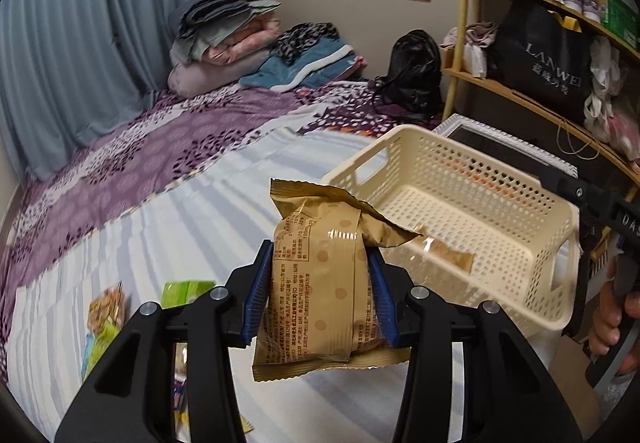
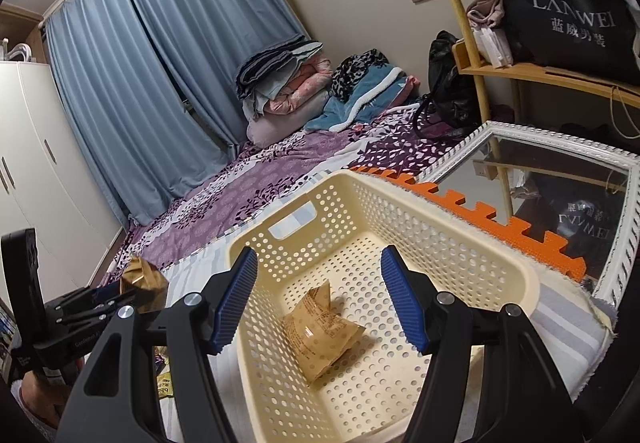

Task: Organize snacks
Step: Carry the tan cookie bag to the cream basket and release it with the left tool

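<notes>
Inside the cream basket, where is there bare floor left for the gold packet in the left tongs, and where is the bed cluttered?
One gold packet lies mid-floor in the basket; the floor around it, toward the handle end and the orange-mat side, is bare. The striped sheet left of the basket is bare too. Loose snacks crowd the near left corner by the left tongs, shut on the held packet.
</notes>
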